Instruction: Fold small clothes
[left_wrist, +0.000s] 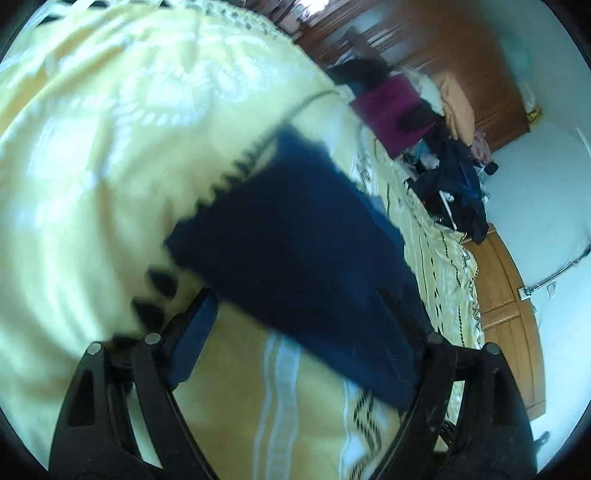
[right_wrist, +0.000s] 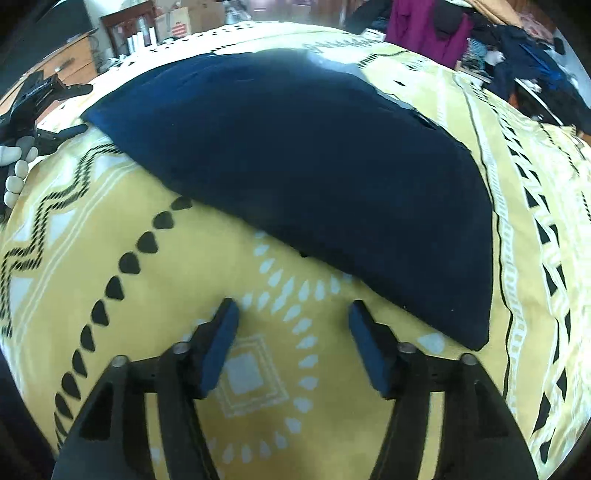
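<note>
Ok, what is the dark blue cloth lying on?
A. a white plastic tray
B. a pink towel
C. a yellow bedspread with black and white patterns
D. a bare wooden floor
C: in the right wrist view the dark navy blue cloth lies spread flat on the yellow patterned bedspread, whose black drop shapes and white diamonds show all around it.

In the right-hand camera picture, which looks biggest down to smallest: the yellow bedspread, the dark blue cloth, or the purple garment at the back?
1. yellow bedspread
2. dark blue cloth
3. purple garment, though it lies farther off, so it may only look small.
</note>
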